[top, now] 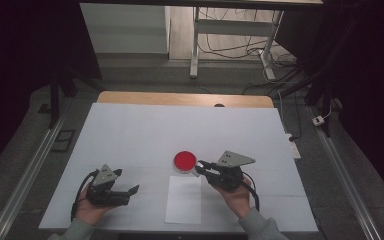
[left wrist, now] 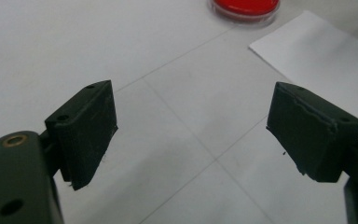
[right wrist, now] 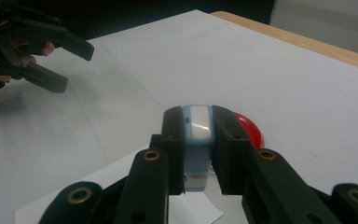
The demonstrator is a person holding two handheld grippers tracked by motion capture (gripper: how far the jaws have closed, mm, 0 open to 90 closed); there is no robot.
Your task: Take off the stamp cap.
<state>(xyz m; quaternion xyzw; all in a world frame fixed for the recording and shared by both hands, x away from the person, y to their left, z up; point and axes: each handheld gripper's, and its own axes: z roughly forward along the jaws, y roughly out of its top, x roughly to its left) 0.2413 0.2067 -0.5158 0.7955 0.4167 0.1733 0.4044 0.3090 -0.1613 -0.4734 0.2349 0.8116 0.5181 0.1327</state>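
While the left gripper (top: 133,190) just sits near the front left of the table (top: 130,130) with its jaws spread wide and nothing between them, the right gripper (right wrist: 198,140) is clamped tight on a small pale blue block (right wrist: 198,135) with a white top face — can't tell what it actually is. It's held just beside the red dish (top: 185,161), right above the top edge of the sheet of paper (top: 183,200).

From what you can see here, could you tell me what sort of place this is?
Probably a lab or recording workspace: a covered table ringed by dark curtains, loose cables on the floor, and a hand-held tool.
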